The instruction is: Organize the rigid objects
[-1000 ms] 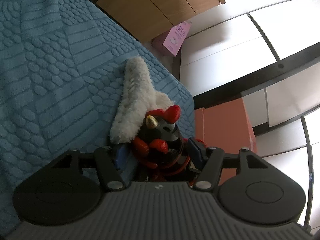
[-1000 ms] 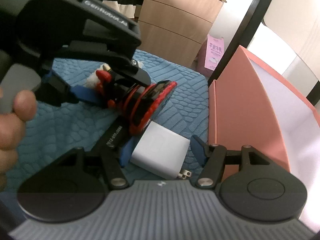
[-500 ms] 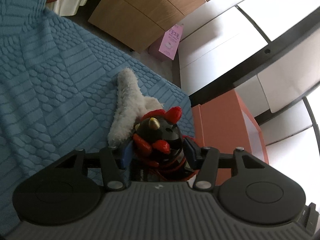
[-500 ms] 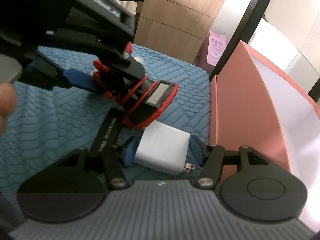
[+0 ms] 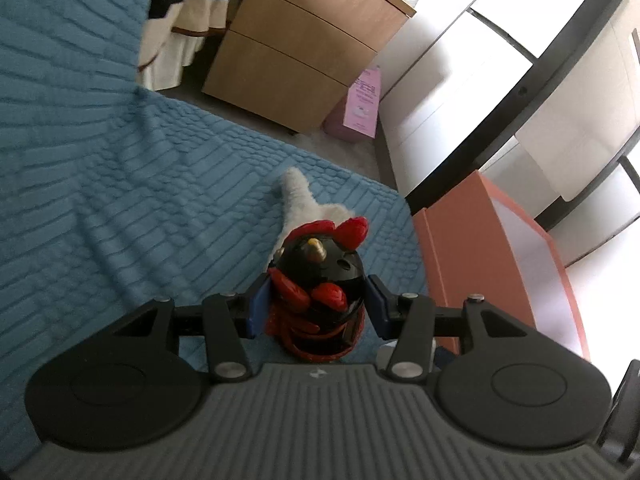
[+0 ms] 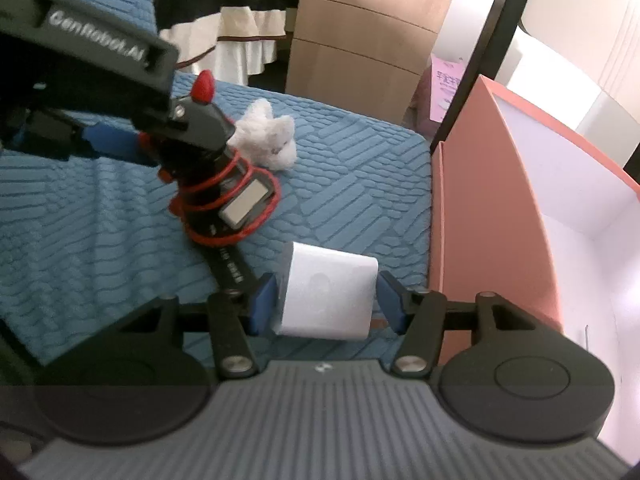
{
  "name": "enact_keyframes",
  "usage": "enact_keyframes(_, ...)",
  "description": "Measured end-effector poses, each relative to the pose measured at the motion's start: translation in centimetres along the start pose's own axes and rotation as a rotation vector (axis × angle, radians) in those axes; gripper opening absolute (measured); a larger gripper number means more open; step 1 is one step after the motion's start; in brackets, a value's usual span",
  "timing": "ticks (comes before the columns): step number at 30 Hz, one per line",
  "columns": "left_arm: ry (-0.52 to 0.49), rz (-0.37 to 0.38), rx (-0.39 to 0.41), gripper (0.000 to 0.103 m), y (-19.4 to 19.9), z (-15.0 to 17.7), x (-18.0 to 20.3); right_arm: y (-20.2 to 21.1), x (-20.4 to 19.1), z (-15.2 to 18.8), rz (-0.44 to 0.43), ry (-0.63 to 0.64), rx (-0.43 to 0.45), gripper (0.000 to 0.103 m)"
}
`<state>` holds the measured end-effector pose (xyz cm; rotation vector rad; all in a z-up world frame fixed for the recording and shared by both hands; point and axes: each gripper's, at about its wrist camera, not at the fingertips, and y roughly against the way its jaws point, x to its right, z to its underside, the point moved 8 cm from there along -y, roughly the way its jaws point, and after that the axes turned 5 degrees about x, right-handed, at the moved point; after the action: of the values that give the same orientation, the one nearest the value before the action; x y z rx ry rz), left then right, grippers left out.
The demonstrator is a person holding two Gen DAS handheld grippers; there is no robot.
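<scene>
My left gripper [image 5: 316,304] is shut on a black toy with red knobs and a red coiled cord [image 5: 320,276], held above the blue bedspread [image 5: 120,184]; it also shows in the right wrist view [image 6: 216,184]. My right gripper [image 6: 326,300] is shut on a white power adapter [image 6: 326,292], lifted just over the bedspread [image 6: 352,184]. A salmon-pink open box [image 6: 500,208] stands right of both grippers and also shows in the left wrist view [image 5: 492,264].
A white plush toy [image 6: 268,136] lies on the bedspread behind the black toy. A flat black item with white print [image 6: 232,268] lies under the toy. A wooden drawer cabinet [image 5: 304,48] and a pink paper bag [image 5: 360,104] stand beyond the bed.
My left gripper has lifted the black toy off the bedspread. My right gripper has closed on the white adapter and raised it, tilting it up.
</scene>
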<state>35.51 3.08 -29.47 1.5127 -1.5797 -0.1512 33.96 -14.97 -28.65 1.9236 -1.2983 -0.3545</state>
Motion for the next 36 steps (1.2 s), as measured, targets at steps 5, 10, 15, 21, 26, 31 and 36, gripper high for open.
enact_keyframes(5, -0.008, -0.042, 0.027, 0.056, 2.4, 1.4, -1.0, 1.3, -0.7, 0.4, -0.029, 0.007, 0.010, 0.057)
enact_keyframes(10, -0.049, -0.084, 0.049, 0.056, 3.7, 1.9, -1.4, 2.4, -1.1, 1.2, -0.049, -0.005, 0.002, 0.052)
enact_keyframes(15, -0.099, -0.146, 0.052, 0.056, 4.8, 2.7, -2.1, 3.7, -1.8, 1.7, -0.051, 0.017, 0.015, 0.026)
enact_keyframes(21, -0.121, -0.204, 0.050, 0.056, 6.1, 3.6, -3.3, 3.6, -1.7, 1.5, -0.064, -0.008, 0.021, 0.026)
enact_keyframes(26, -0.149, -0.240, 0.035, 0.056, 6.4, 4.2, -3.6, 3.1, -1.1, 0.9, -0.088, -0.097, 0.034, 0.028)
enact_keyframes(31, -0.161, -0.232, 0.012, 0.056, 5.8, 4.7, -2.8, 2.7, 0.1, 0.3, -0.082, -0.264, 0.060, 0.029)
enact_keyframes(36, -0.147, -0.236, 0.002, 0.062, 5.6, 4.6, -2.6, 2.0, 1.3, 0.4, -0.085, -0.400, 0.061, 0.029)
